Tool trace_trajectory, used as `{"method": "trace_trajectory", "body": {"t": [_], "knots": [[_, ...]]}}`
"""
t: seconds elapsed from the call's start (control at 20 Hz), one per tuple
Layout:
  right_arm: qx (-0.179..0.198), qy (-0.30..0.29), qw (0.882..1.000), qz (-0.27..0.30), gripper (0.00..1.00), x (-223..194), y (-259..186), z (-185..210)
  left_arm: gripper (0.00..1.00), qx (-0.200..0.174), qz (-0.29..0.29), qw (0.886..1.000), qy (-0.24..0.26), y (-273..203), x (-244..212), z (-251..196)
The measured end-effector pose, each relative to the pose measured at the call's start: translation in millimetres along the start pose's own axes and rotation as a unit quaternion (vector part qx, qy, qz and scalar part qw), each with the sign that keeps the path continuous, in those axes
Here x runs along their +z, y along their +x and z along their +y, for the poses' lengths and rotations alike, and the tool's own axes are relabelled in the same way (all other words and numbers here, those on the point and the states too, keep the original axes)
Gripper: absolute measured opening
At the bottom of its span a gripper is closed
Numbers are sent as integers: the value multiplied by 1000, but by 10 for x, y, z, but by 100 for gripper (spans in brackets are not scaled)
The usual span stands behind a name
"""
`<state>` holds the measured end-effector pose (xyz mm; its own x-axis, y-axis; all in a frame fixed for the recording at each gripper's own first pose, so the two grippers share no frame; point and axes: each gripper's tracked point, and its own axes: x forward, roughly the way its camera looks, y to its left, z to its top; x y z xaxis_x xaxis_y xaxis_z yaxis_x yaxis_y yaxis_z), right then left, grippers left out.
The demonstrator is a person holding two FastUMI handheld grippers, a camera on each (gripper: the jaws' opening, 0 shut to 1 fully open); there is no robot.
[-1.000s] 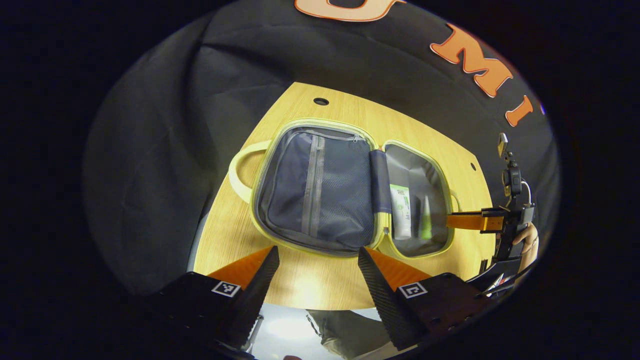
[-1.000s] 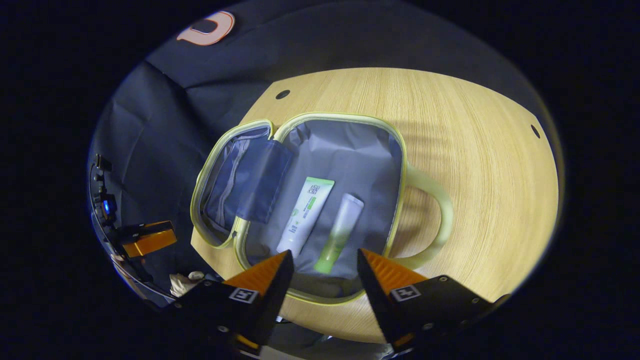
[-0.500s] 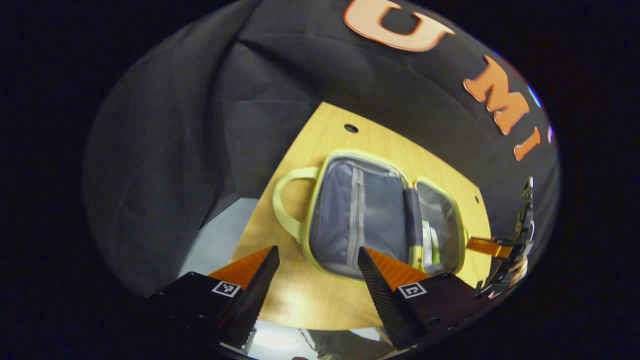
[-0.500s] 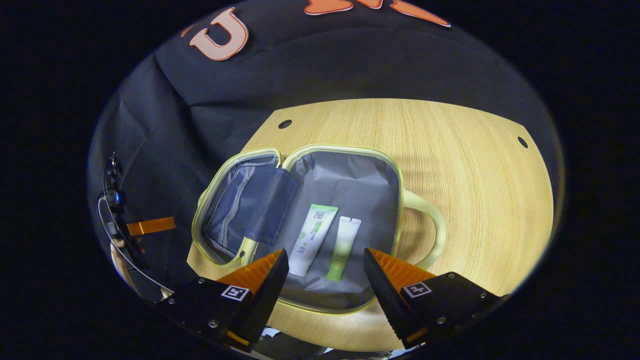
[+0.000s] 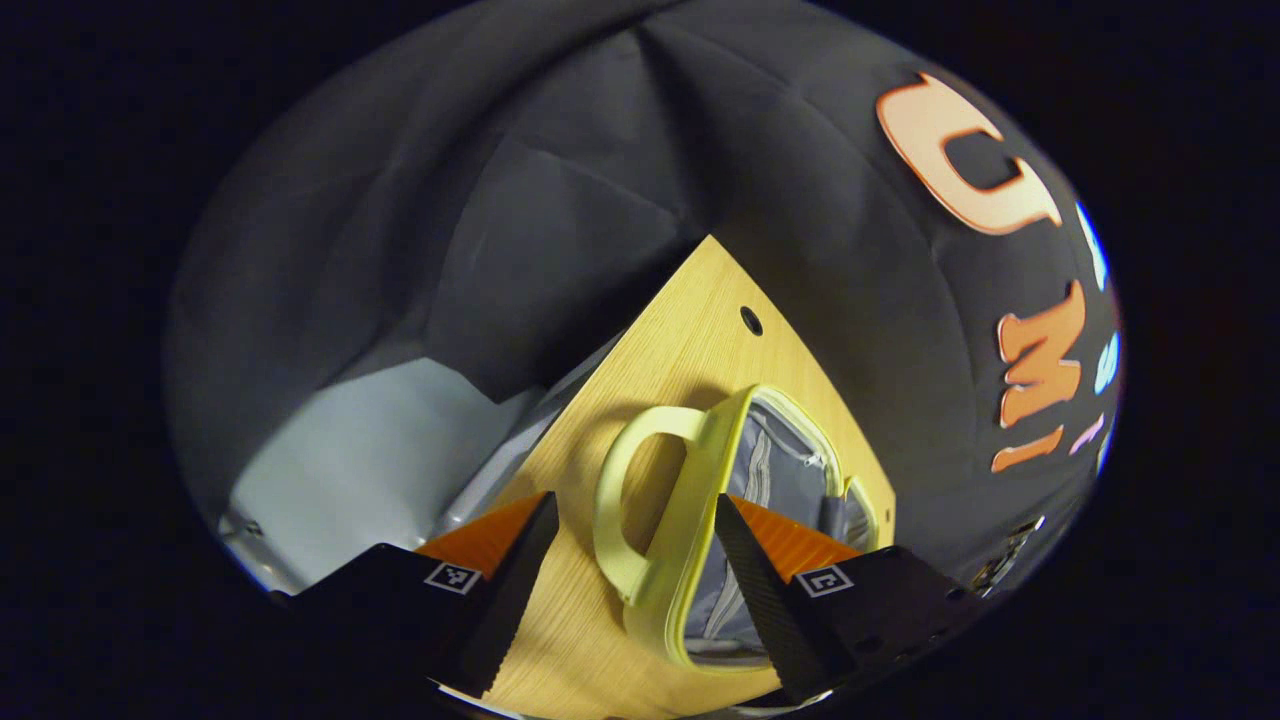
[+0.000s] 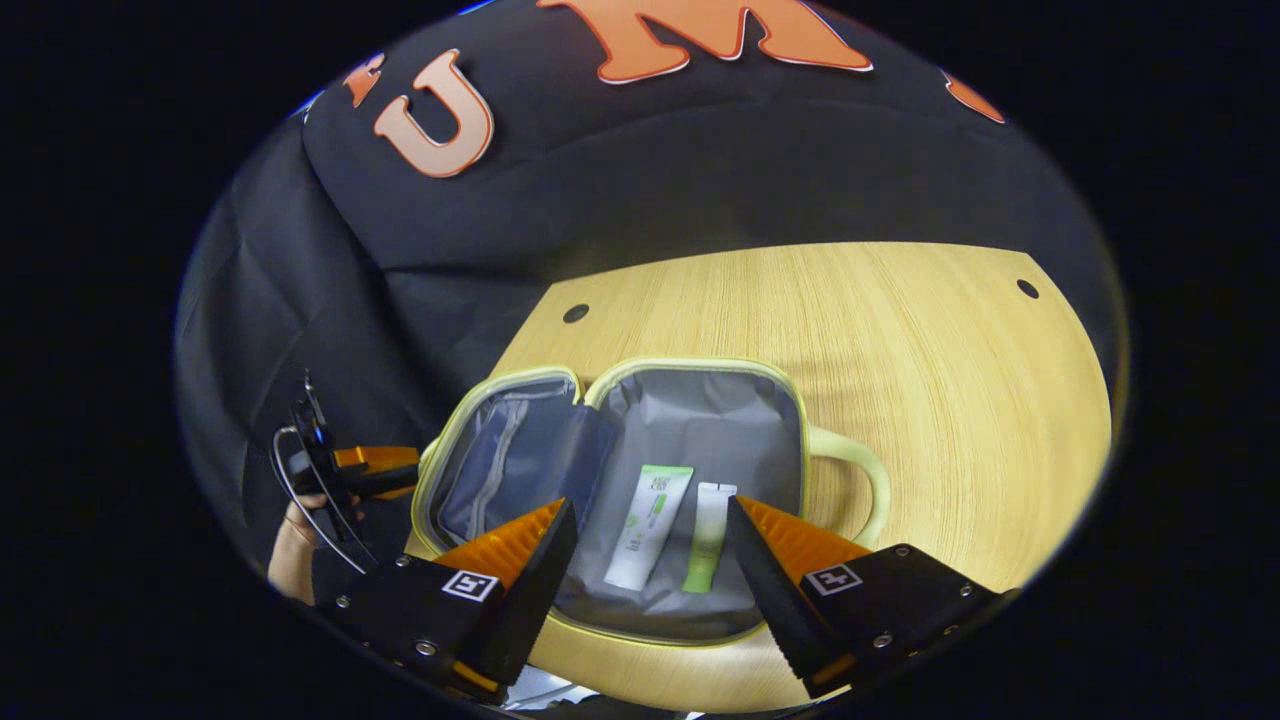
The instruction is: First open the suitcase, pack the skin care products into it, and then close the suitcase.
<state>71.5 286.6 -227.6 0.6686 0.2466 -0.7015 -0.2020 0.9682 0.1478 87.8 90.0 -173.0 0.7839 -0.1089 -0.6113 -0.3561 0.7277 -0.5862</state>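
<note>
A pale yellow suitcase (image 6: 700, 375) lies open on the wooden table (image 6: 900, 330), its grey lining showing. Two skin care tubes rest in its right half: a white-and-green tube (image 6: 648, 527) and a slimmer green-tipped tube (image 6: 707, 537). My right gripper (image 6: 648, 545) hovers open above the case's near edge, nothing between its fingers. In the left gripper view the case's lid half (image 5: 780, 480) and its yellow handle (image 5: 625, 500) appear edge-on. My left gripper (image 5: 630, 540) is open, with the handle and lid rim between its fingers. The left gripper (image 6: 365, 470), held by a hand, also appears beside the lid.
The table has small round holes (image 6: 575, 313) near its far corners. Black cloth walls (image 6: 620, 180) close in behind and to the left. A pale floor (image 5: 370, 440) lies beyond the table's left edge.
My left gripper has swung down and left to the lid's handle side, now seeing the case edge-on. My right gripper has drawn back and up from the tubes.
</note>
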Motion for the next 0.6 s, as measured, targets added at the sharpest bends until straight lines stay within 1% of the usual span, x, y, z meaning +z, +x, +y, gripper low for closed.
{"method": "trace_trajectory", "body": {"t": [0.1, 0.15, 0.2, 0.25, 0.3, 0.35, 0.4, 0.45, 0.5, 0.6], "knots": [[-8, 1, 1000, -7, 96, 32, -46, -46, 97, -19, 4, 999, -29, 156, 3, 7], [-13, 1, 1000, -9, 96, 38, -68, -85, 94, -24, 1, 999, -38, 199, -24, 21], [-20, 2, 1000, -11, 96, 30, -99, -123, 67, -23, 3, 999, -44, 248, -37, 37], [-27, 4, 1000, -15, 96, 37, -136, -164, 41, 5, -2, 999, -45, 257, -13, 159], [-34, 7, 999, -24, 96, 65, -175, -197, 14, 1, 16, 999, -47, 247, -93, 143], [-40, 8, 999, -33, 96, 102, -209, -227, 18, 7, 25, 999, -42, 386, -59, 115], [-50, 8, 998, -43, 96, 128, -240, -272, 9, 5, 27, 999, -31, 329, -121, 67], [-58, 5, 997, -52, 96, 159, -250, -294, 9, 11, 24, 1000, -15, 193, -114, 33], [-67, 2, 996, -61, 96, 188, -277, -341, 6, 22, 24, 999, 5, 183, -113, -16], [-75, 2, 994, -74, 96, 258, -401, -412, 6, 42, 14, 997, 60, 16, -23, -177]]}}
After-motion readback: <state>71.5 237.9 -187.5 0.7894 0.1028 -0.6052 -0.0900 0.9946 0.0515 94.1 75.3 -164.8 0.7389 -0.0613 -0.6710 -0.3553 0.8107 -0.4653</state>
